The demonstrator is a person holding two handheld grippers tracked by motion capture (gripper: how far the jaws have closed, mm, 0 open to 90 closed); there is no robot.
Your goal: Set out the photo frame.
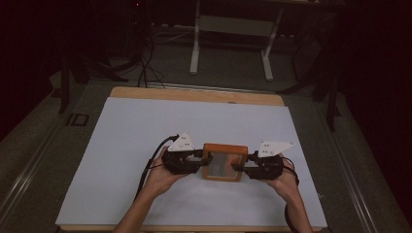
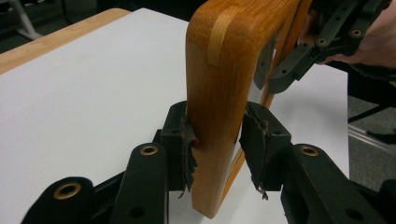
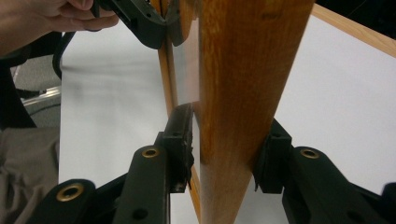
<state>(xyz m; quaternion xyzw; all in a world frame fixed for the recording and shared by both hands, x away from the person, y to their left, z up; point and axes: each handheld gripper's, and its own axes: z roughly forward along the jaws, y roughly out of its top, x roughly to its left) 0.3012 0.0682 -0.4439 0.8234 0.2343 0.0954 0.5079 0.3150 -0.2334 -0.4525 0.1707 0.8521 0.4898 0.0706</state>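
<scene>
Black claws around glossy wooden frame

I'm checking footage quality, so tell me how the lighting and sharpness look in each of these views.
High view: dim overall, room behind nearly black, white table cover evenly lit, wooden frame small but readable. Left gripper view: bright, frame grain sharp, other gripper slightly soft. Right gripper view: close frame edge somewhat blurred, pale glare on its glass panel.
</scene>
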